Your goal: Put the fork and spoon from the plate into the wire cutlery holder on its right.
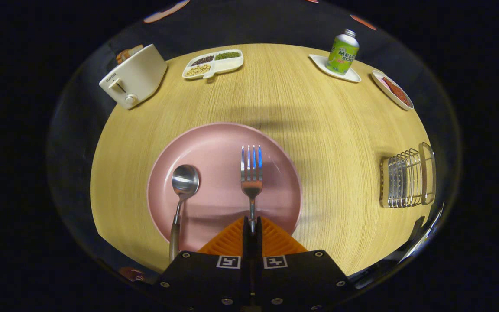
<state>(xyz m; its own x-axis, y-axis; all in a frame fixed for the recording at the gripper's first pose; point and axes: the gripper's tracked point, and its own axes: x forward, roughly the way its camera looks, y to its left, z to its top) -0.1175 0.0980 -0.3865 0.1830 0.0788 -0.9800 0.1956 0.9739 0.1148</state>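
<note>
**Gripper closed on the fork handle over the plate**

Gripper view. The gripper (252,227) has its two fingers brought together on the handle of the fork (251,173), which passes between them; both fingers press on it. The fork lies on the pink plate (215,147), tines pointing away from the fingers. To the left of the fork, the spoon (183,184) rests with its bowl on the plate and its handle reaching back over the near rim. The plate sits on the wooden surface (319,130). Well apart to the right of the plate stands the wire cutlery holder (405,178). Along the far side of the surface, from left to right: a cream toaster (134,78), a divided dish (213,64) of grains, a green bottle (342,52) upright on a small white tray (353,77), and a shallow dish (392,90) with red contents.
</note>
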